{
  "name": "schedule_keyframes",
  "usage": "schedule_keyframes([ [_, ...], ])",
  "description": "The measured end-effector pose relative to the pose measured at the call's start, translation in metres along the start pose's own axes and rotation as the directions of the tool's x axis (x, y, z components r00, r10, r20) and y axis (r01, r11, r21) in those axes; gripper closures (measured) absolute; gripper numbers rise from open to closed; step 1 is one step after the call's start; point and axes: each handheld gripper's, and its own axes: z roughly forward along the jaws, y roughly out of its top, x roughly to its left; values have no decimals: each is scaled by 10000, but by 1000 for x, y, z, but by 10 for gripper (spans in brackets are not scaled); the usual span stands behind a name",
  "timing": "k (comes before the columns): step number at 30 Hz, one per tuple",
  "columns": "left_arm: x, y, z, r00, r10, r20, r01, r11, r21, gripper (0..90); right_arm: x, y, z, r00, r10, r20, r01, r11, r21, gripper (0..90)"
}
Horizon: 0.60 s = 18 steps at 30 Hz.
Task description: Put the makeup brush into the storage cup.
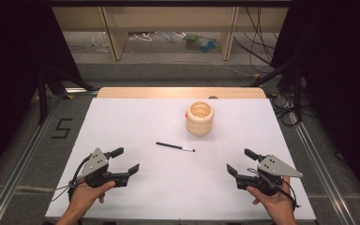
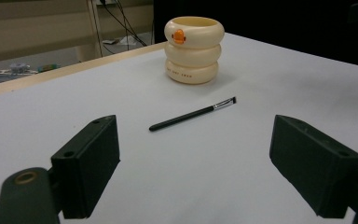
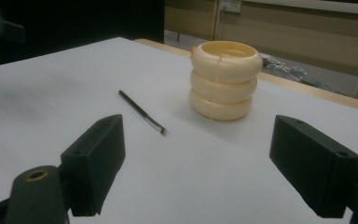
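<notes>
Left gripper [image 1: 127, 160] and right gripper [image 1: 237, 161] both spread, empty; brush [image 1: 175, 147] flat crosswise, bristles toward the right.

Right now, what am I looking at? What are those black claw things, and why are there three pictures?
Those black claws are grabbing tools. No robot here: a person holds one in each hand. In the picture from above, you see the left tool and the right tool, with the person's hands coming in from the bottom. Both tools are open and hold nothing.

The three pictures show the same moment from three cameras. One hangs high above the white table. The other two ride on the tools, so each looks out between its own two black jaws, like seeing from the claw's eyes.

On the table stands a cream cup that looks like three stacked rings, with a small orange mark on its top ring. In front of it lies a thin black brush, flat on the table and not touching the cup.
</notes>
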Motion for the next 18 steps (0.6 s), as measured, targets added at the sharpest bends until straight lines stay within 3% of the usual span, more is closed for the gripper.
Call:
schedule_keyframes([
  [10,-1,9,32,9963,721,475,-750,9952,626,159,-1,-1,-3,9999,31,110,-33,9997,255,198],
  [11,-2,9,35,9961,687,553,-726,9947,725,159,-1,-2,-1,10000,64,17,-64,10000,18,199],
  [14,-3,12,40,9953,655,718,-718,9934,896,159,0,-1,-1,10000,-5,36,5,9998,174,200],
  [18,-2,21,52,9903,1072,886,-1173,9859,1190,159,-1,-2,-1,9999,64,112,-65,10000,67,200],
])
